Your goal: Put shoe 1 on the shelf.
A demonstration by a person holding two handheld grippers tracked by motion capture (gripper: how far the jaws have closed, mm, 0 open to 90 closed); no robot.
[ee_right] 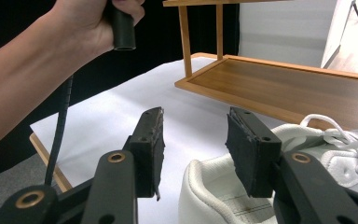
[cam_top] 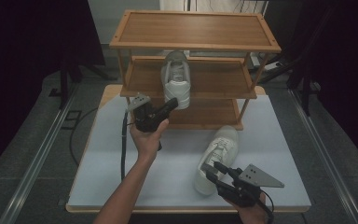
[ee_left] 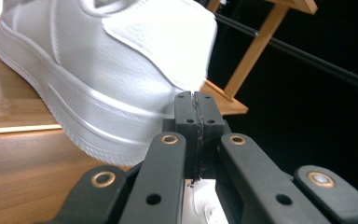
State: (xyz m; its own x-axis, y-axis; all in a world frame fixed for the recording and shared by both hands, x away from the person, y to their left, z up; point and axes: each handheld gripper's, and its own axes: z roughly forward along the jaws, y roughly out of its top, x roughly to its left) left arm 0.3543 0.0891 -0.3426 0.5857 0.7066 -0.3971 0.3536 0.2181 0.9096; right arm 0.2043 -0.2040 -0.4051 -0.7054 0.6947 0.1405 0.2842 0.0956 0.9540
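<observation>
Placing sneakers on rack (cam_top: 193, 45): left tool (cam_top: 171, 103), jaws shut and empty, beside shelved sneaker (cam_top: 176, 79) heel on middle shelf; right tool (cam_top: 213, 169), jaws apart, straddling heel rim of second sneaker (cam_top: 216, 156) on surface (cam_top: 112, 154), toe toward rack.

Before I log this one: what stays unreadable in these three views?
- Toe of the shelved shoe: high view, under the top shelf; cut off in the left gripper view.
- Whether the shut left gripper touches its heel: unclear.
- Heel of the table shoe: high view, behind the open right gripper.
</observation>
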